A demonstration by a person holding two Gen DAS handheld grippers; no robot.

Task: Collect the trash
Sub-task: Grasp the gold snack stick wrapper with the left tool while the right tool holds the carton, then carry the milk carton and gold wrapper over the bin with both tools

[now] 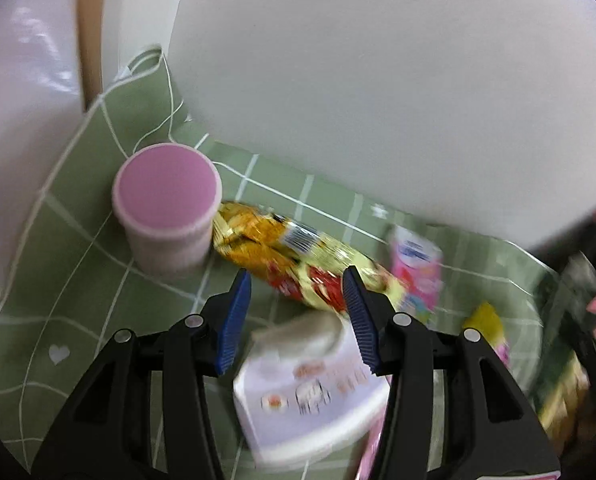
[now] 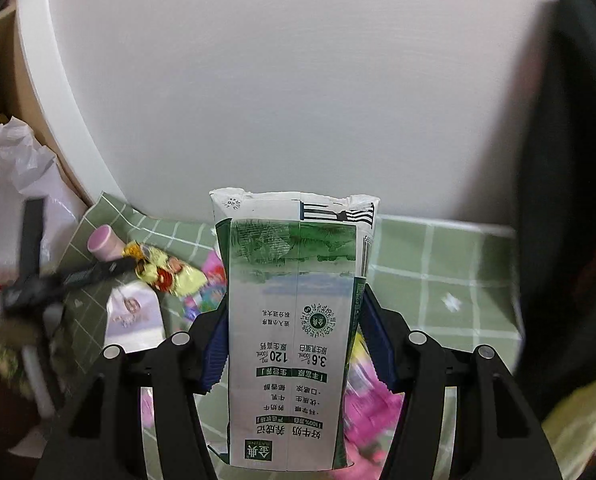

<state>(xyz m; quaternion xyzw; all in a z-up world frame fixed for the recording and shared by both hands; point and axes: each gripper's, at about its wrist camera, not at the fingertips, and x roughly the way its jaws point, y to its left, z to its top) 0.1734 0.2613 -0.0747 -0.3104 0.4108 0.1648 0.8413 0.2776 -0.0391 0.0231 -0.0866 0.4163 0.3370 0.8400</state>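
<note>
My right gripper point(image 2: 293, 300) is shut on a green and white milk carton point(image 2: 293, 264) and holds it upright above the green checked cloth point(image 2: 438, 280). My left gripper point(image 1: 298, 274) stands open above the cloth with nothing between its pads. Just below it lies a small white carton point(image 1: 310, 388) with crumpled paper on top. A yellow and red snack wrapper point(image 1: 281, 252) lies past its fingertips, beside a pink cup point(image 1: 165, 204). A pink drink carton point(image 1: 416, 268) and a yellow scrap point(image 1: 486, 320) lie to the right. The left gripper point(image 2: 97, 270) shows blurred in the right wrist view.
A white wall point(image 1: 378, 80) rises right behind the cloth. A white plastic bag point(image 2: 9, 168) sits at the far left, beyond the cloth's edge. Pink wrappers point(image 2: 370, 396) lie under the held carton. A dark shape point(image 2: 570, 200) fills the right side.
</note>
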